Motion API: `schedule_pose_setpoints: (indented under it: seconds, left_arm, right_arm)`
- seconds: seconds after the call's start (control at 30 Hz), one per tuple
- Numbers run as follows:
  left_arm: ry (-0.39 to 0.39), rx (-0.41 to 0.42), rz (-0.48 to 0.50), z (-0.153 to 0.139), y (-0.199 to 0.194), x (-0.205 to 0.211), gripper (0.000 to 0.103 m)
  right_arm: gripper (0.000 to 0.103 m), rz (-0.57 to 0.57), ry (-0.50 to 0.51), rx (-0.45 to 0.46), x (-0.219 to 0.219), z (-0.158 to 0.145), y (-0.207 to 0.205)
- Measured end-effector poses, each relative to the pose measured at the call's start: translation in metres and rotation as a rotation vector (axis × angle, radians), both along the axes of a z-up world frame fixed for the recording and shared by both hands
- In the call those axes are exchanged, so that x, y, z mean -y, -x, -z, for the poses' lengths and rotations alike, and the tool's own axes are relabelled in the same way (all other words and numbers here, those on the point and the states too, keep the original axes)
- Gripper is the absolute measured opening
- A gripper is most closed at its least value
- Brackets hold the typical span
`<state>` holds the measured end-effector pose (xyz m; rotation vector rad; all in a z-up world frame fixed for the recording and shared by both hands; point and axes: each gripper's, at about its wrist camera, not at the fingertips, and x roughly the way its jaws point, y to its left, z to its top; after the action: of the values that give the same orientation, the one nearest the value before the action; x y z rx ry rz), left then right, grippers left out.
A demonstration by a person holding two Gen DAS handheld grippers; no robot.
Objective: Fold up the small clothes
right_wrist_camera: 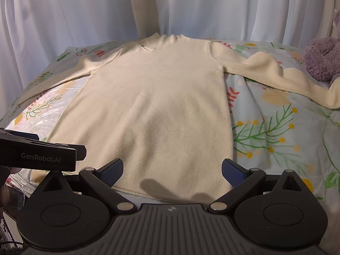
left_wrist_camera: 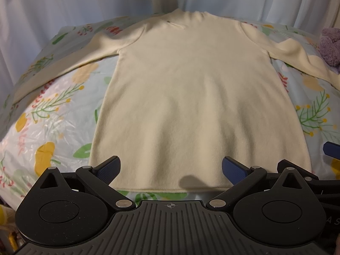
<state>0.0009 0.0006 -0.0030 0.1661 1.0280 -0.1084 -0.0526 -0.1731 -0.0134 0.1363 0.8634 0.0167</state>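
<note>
A cream long-sleeved knit sweater (left_wrist_camera: 187,97) lies flat and face up on the floral bed sheet, collar far, hem near, both sleeves spread out sideways. It also shows in the right wrist view (right_wrist_camera: 153,114). My left gripper (left_wrist_camera: 171,170) is open and empty, hovering just above the hem near its middle. My right gripper (right_wrist_camera: 172,171) is open and empty, above the hem towards its right corner. The left gripper's body (right_wrist_camera: 40,153) shows at the left edge of the right wrist view.
The floral sheet (right_wrist_camera: 276,131) covers the bed on both sides of the sweater. A purple plush toy (right_wrist_camera: 323,61) sits at the far right, touching the right sleeve (right_wrist_camera: 276,74). White curtains (right_wrist_camera: 85,17) hang behind the bed.
</note>
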Motion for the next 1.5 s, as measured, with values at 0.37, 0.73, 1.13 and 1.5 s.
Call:
schedule_pose_setpoints:
  seconds: [0.37,0.73,1.13,1.5]
  left_arm:
    - [0.005,-0.013,-0.013,0.0005,0.0,-0.0017,0.103]
    - [0.004,-0.018,-0.016,0.0011,-0.0011,-0.0029,0.103]
    - [0.004,-0.024,-0.015,0.0017,-0.0027,-0.0021,0.103]
    - [0.008,-0.031,-0.026,0.003,-0.0027,-0.0054,0.103]
  right_arm:
    - [0.099,-0.003,0.001,-0.003,0.0,0.0008,0.0]
    - [0.099,-0.009,0.006,-0.006,-0.0002,0.0007,-0.0016]
    - [0.099,-0.011,0.006,-0.01,-0.0006,0.0009,-0.0026]
    - [0.099,-0.012,0.007,-0.009,-0.0009,0.0011,-0.0029]
